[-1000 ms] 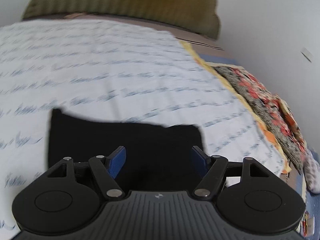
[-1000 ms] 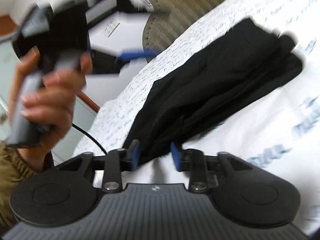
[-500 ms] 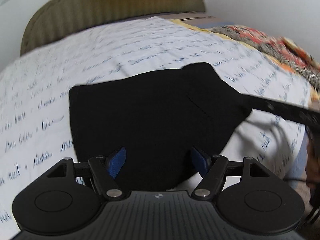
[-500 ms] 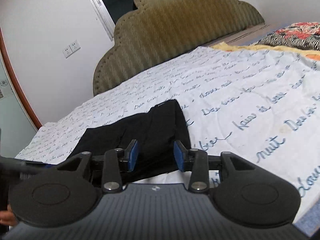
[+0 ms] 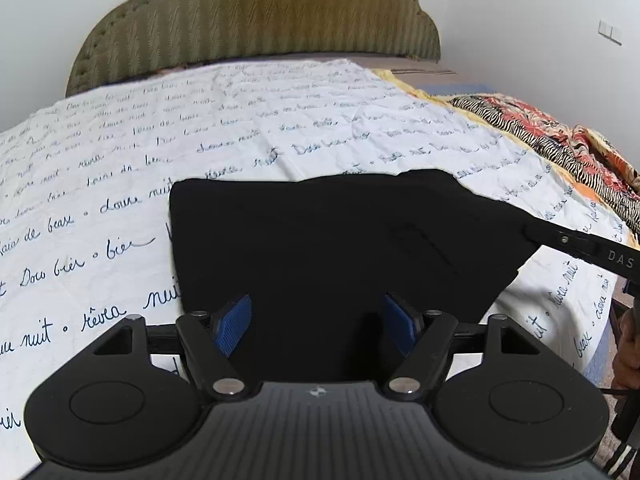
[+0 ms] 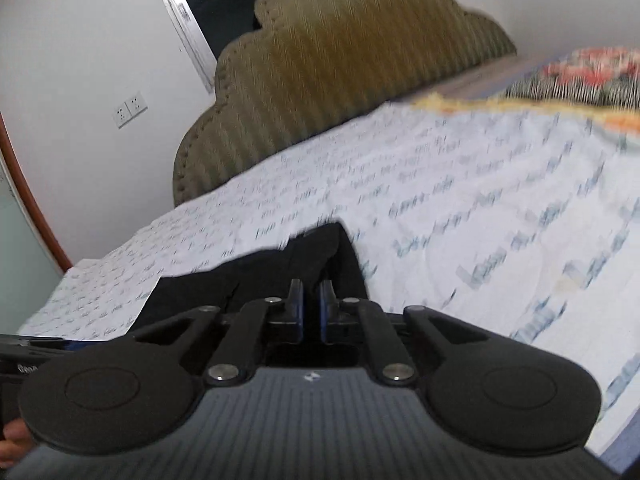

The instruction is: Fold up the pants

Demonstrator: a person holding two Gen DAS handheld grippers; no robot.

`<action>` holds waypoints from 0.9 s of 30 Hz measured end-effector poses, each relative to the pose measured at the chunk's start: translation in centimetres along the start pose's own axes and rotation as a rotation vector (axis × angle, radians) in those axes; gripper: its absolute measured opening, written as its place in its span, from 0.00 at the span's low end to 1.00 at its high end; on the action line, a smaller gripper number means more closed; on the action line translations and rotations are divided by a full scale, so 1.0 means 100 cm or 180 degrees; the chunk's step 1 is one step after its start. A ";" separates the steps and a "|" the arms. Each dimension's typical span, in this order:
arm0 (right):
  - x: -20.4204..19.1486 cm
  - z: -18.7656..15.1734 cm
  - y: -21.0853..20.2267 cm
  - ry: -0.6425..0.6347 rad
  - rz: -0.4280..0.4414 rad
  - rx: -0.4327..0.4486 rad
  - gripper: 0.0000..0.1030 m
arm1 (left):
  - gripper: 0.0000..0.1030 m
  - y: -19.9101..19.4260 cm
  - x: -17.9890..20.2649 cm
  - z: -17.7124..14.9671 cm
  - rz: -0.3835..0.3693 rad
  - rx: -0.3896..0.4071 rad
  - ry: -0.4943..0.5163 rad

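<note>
On bed, centre of the script-printed white sheet (image 5: 320, 120): one pair of black pants (image 5: 340, 240), lying as a compact, roughly rectangular block, layers stacked, edges fairly even on the far and left sides; right side tapers unevenly toward the bed's edge. A pocket seam shows on the upper layer.

Left gripper (image 5: 318, 322): blue pads spread wide, poised over the near edge of the pants, nothing between them; its jaws have just been opening a little further.

Right gripper (image 6: 311, 312): jaws have just been closing and now stand all but together. Black cloth lies directly beyond the tips; whether a thin fold is pinched between them cannot be told from this blurred view. Its finger also shows in the left view, reaching the right-hand corner of the pants.

Surroundings: olive padded headboard (image 5: 256, 20); patterned floral-and-zebra blanket (image 5: 540, 136) along the far right of the bed.

Progress, judged: main folds appear done, garment already reduced to a small bundle. Remaining: possibly one last fold or squaring of the ragged right edge, then release.
</note>
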State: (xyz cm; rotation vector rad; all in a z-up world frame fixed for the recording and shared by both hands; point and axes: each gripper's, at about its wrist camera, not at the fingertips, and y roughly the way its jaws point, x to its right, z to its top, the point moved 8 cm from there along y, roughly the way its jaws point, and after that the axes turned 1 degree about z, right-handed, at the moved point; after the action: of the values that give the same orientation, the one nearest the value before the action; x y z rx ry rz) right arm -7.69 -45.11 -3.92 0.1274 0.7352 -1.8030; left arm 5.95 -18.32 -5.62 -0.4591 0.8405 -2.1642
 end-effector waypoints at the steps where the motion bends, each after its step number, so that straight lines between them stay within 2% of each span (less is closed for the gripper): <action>1: 0.000 0.001 0.000 -0.0035 -0.0027 -0.0020 0.08 | 0.74 0.004 -0.002 -0.001 0.0008 -0.0061 -0.0012; 3: 0.008 -0.007 0.008 -0.0025 -0.0102 -0.0171 0.08 | 0.74 0.010 -0.005 -0.008 0.0003 -0.0167 -0.0006; 6: 0.016 -0.025 0.016 -0.0032 -0.0193 -0.0367 0.09 | 0.74 0.007 -0.006 -0.010 0.0054 -0.0138 0.0074; 7: 0.017 -0.025 0.015 -0.0024 -0.0211 -0.0370 0.11 | 0.74 0.006 -0.007 -0.010 0.0067 -0.0122 0.0093; 9: 0.014 -0.015 0.009 -0.0098 -0.0283 -0.0262 0.24 | 0.74 0.004 -0.013 -0.004 0.0097 -0.0078 0.0062; 11: 0.004 0.003 0.006 -0.0446 -0.0387 -0.0138 0.24 | 0.74 0.006 -0.020 0.006 0.0088 -0.0057 -0.0011; 13: -0.014 0.019 0.016 -0.0915 -0.0387 -0.0140 0.24 | 0.74 0.011 -0.026 0.017 0.0064 -0.0065 -0.0142; 16: -0.042 0.029 0.049 -0.1461 -0.0166 -0.0369 0.23 | 0.74 0.022 -0.030 0.028 0.0012 -0.0081 -0.0215; 19: -0.055 0.020 0.092 -0.1648 0.0060 -0.0732 0.22 | 0.74 0.040 -0.031 0.021 0.0088 -0.0296 -0.0129; 20: -0.054 0.017 0.104 -0.1687 0.0070 -0.0825 0.21 | 0.74 0.043 -0.029 0.016 0.0155 -0.0336 -0.0015; 22: -0.045 0.013 0.125 -0.1698 0.0036 -0.0960 0.29 | 0.74 0.041 -0.023 0.009 0.0249 -0.0276 0.0262; 23: -0.037 0.014 0.133 -0.1579 0.0053 -0.1010 0.32 | 0.74 0.038 -0.021 0.009 0.0285 -0.0239 0.0363; 25: -0.029 0.022 0.135 -0.1305 0.0140 -0.1044 0.32 | 0.74 0.032 -0.024 0.017 0.0330 -0.0130 0.0421; 27: -0.036 0.033 0.126 -0.1348 0.0184 -0.0946 0.30 | 0.74 0.031 -0.034 0.033 0.0337 0.0026 0.0317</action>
State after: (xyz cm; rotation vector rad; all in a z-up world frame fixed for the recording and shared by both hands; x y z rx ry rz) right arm 5.71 -46.15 -4.97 -0.4143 0.6738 -1.5730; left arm 11.67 -18.67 -5.61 -0.2979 0.8900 -2.1058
